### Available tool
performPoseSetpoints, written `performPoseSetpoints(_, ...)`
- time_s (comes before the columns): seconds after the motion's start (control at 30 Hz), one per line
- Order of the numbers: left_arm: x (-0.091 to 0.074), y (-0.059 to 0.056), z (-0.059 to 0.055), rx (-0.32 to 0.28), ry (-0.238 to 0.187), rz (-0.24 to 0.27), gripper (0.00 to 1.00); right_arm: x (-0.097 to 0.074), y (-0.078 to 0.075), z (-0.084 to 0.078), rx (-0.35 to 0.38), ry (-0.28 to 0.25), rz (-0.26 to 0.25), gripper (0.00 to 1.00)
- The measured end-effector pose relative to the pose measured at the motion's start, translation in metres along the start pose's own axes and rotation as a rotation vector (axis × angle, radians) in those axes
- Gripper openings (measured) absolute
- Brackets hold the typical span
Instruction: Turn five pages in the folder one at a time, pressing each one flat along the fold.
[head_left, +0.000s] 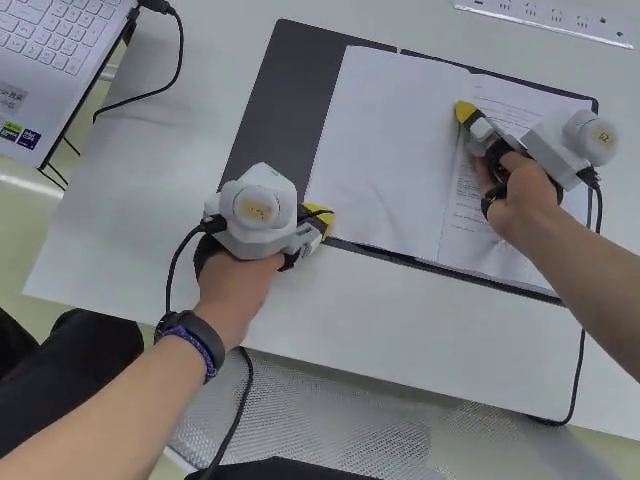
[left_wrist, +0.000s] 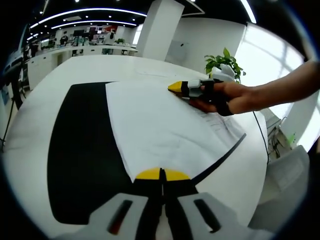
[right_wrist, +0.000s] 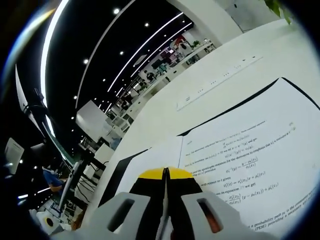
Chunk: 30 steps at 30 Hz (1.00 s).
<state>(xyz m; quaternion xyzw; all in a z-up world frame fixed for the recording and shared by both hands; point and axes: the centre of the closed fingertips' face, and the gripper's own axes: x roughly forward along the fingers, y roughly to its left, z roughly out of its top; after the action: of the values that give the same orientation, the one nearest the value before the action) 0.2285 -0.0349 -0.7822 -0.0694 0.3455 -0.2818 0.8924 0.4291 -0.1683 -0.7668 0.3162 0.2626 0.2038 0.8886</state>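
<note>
A black folder lies open on the white table. A blank white page lies turned over its left half, and a printed page shows to its right. My right gripper is shut, its yellow tips resting on the paper at the fold between the blank and printed pages. My left gripper is shut too, its tips at the near left corner of the blank page. In the left gripper view the right gripper sits across the page.
A laptop stands at the table's far left with a black cable running by the folder. A white power strip lies at the far right. The table's near edge is close below the folder. A plant stands beyond.
</note>
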Motion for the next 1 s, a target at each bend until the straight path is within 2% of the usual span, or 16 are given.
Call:
performPoseSetpoints(0.1,0.000,0.000,0.000,-0.004,0.004,0.001,0.00,0.006,-0.005,0.004,0.009,-0.007,-0.001,0.00)
performPoseSetpoints(0.3,0.000,0.000,0.000,0.005,0.016,0.002,0.00,0.010,0.002,0.008,-0.006,-0.013,-0.007,0.00)
performPoseSetpoints(0.53,0.001,0.001,-0.001,0.004,0.011,0.005,0.00,0.027,-0.008,0.015,-0.035,0.002,-0.015,0.00)
performPoseSetpoints(0.6,0.001,0.001,-0.002,0.003,0.011,0.005,0.00,0.037,-0.017,0.021,-0.023,-0.003,-0.015,0.00)
performPoseSetpoints(0.63,0.002,0.001,-0.002,0.003,0.011,0.005,0.00,0.034,-0.016,0.017,-0.017,-0.008,-0.016,0.00)
performPoseSetpoints(0.83,0.003,0.003,-0.003,0.007,0.010,0.000,0.00,0.040,-0.023,0.020,0.012,-0.036,-0.026,0.00)
performPoseSetpoints(0.9,0.003,0.003,-0.003,0.012,0.010,-0.002,0.00,0.051,-0.029,0.027,0.033,-0.043,-0.029,0.00)
performPoseSetpoints(1.0,0.004,0.004,-0.004,0.017,0.007,-0.002,0.00,0.035,-0.012,0.019,0.023,-0.042,-0.028,0.00)
